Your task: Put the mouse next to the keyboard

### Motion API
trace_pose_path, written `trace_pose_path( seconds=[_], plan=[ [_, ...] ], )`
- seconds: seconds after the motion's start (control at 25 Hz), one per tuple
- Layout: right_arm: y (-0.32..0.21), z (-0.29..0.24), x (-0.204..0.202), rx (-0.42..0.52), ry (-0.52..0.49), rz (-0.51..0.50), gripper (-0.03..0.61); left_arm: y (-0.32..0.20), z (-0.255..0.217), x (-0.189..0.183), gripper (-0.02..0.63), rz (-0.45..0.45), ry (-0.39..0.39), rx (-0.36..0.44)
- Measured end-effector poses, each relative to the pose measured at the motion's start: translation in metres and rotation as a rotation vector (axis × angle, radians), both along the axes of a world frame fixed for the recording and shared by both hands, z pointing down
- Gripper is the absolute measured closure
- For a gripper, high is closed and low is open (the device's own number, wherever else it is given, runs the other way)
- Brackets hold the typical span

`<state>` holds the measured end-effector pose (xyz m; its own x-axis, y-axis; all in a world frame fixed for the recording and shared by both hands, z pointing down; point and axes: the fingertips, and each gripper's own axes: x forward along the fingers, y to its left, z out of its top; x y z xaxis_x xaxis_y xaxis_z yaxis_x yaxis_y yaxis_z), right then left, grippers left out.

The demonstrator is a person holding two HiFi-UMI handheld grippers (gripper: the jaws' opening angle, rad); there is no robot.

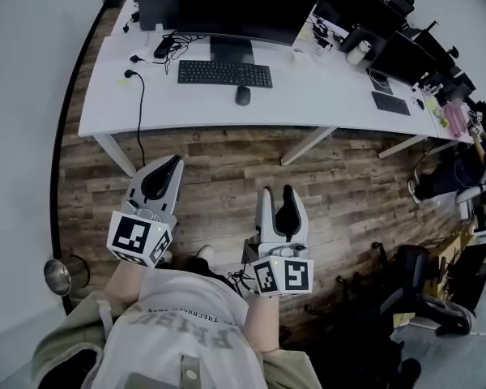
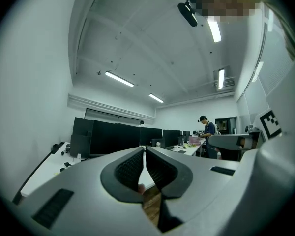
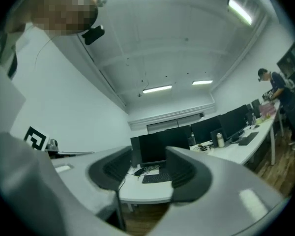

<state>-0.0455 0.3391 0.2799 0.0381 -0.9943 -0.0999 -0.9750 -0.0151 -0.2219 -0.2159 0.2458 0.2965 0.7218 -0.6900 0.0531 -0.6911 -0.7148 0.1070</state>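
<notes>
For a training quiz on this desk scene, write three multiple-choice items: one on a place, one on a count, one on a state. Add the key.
1. Where is the black computer mouse?
A. On the white desk, in front of the black keyboard.
B. On top of that keyboard.
C. Held in a hand-held gripper.

2. How many hand-held grippers show in the head view?
A. One.
B. Two.
C. Three.

3. How do the jaws of the right hand-held gripper stand?
A. Shut on the mouse.
B. Shut together.
C. Apart, with nothing between them.

Key:
1 A, the mouse lies on the desk just in front of the keyboard.
2 B, the left hand-held gripper and the right one both show.
3 C, the right gripper view shows the desk through the gap.
</notes>
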Motion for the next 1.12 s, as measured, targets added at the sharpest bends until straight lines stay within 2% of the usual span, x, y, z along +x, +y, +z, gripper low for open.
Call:
trace_pose_path(
  seconds=[0.04, 0.08, 0.12, 0.16, 0.24, 0.6, 0.72, 1.12],
  plan=[
    [0.0, 0.0, 0.007, 0.005, -0.018, -0.023, 0.295, 0.0, 0.0, 0.006, 0.592, -0.003, 0.005, 0.002],
    [0.001, 0.001, 0.015, 0.008, -0.025, -0.033, 0.216, 0.001, -0.001, 0.012, 0.481, -0.001, 0.014, 0.0],
    [0.002, 0.001, 0.024, 0.011, -0.026, -0.035, 0.212, 0.002, -0.002, 0.017, 0.362, 0.003, 0.026, -0.005],
    [0.004, 0.002, 0.032, 0.014, -0.025, -0.033, 0.205, 0.003, -0.004, 0.021, 0.282, 0.006, 0.038, -0.008],
    [0.007, 0.005, 0.047, 0.022, -0.03, -0.028, 0.19, 0.007, -0.009, 0.026, 0.225, 0.005, 0.052, -0.007],
    [-0.006, 0.013, 0.065, 0.023, -0.044, -0.056, 0.189, -0.005, -0.007, 0.025, 0.206, -0.052, -0.022, 0.0],
    [-0.016, 0.014, 0.069, 0.014, -0.037, -0.056, 0.19, -0.019, 0.0, 0.027, 0.206, -0.069, -0.017, -0.015],
    [-0.078, 0.015, 0.103, -0.003, 0.002, -0.005, 0.19, -0.101, 0.011, 0.073, 0.206, -0.014, 0.005, -0.031]
  ],
)
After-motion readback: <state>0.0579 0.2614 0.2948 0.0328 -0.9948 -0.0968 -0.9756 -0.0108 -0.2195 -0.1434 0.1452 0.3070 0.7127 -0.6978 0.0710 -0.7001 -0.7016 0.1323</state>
